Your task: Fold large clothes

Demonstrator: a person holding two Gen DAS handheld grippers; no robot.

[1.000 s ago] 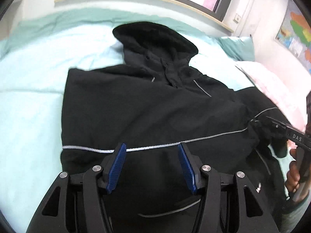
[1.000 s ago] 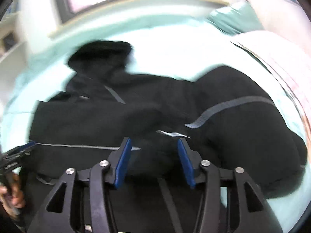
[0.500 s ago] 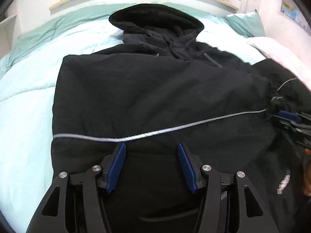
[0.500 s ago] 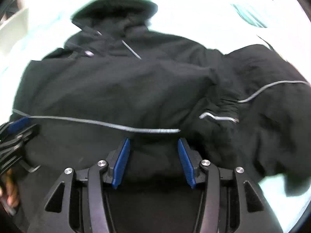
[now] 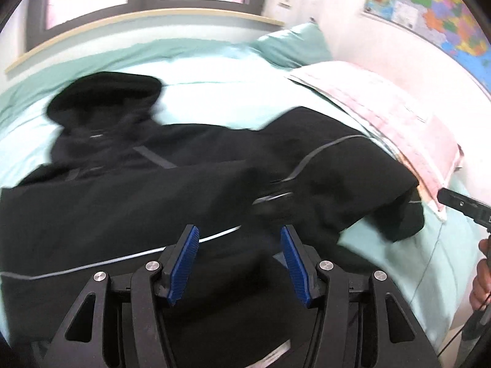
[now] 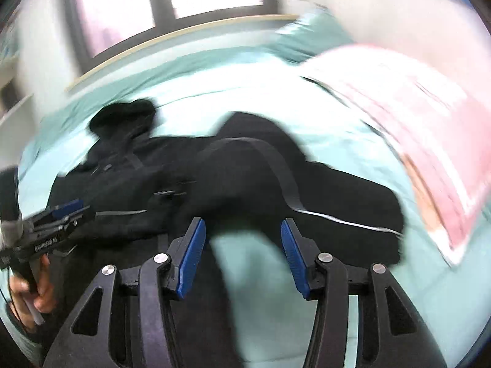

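Observation:
A black hooded jacket (image 5: 122,199) lies spread on the mint bed cover (image 5: 214,92), its hood (image 5: 104,98) towards the window. One sleeve (image 5: 353,178) with a grey stripe stretches out to the right. My left gripper (image 5: 238,230) hovers open over the jacket's lower body, with nothing between its blue pads. My right gripper (image 6: 243,222) is open too, above the sleeve (image 6: 307,184) and a patch of bare cover. Each wrist view catches the other gripper at its edge: the right gripper (image 5: 451,199) and the left gripper (image 6: 76,210), each in a hand.
A pink patterned pillow (image 5: 399,122) lies along the bed's right side, close to the sleeve's end. A teal pillow (image 5: 291,46) sits at the head by the wooden ledge (image 5: 153,21) under the window. A coloured map (image 5: 429,6) hangs on the right wall.
Both grippers have swung right and lifted slightly. The left now faces the jacket's right part, the right faces the outstretched sleeve. Both stay open and empty.

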